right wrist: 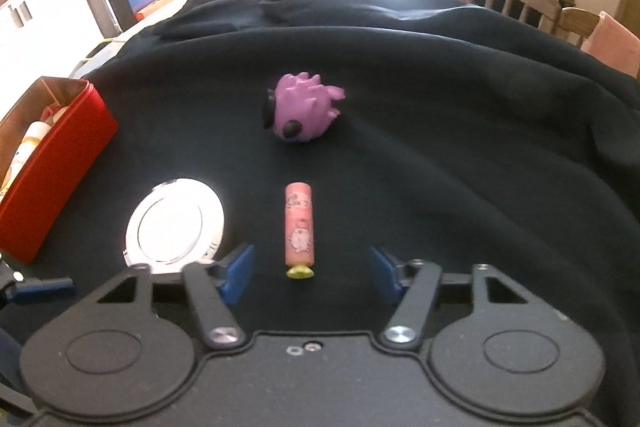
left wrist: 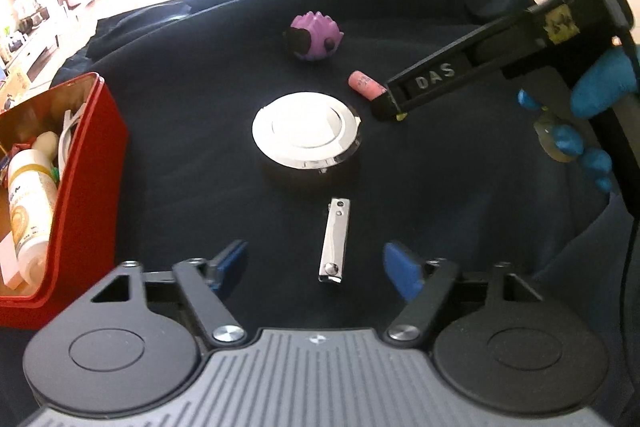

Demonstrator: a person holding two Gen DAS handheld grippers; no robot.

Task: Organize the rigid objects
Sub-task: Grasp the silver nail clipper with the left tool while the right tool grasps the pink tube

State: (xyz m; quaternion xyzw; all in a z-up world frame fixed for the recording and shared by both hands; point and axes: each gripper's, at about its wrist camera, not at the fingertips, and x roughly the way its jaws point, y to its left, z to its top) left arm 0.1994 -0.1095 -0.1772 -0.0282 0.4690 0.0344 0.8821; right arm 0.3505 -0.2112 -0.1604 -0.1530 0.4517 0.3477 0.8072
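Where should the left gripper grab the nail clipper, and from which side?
Probably mid-body, from above, pads on its two long edges. The nail clipper lies flat on the cloth, lengthwise between the open left gripper pads, nothing touching it.

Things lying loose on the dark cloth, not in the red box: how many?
4. The purple spiky toy lies farthest back, the pink tube between the right tongs, the round silver compact mid-cloth, the nail clipper between the left tongs. Folds may hide more.

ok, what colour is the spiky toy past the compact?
Purple, with dark brown patches. The spiky toy shows best in the right wrist view.
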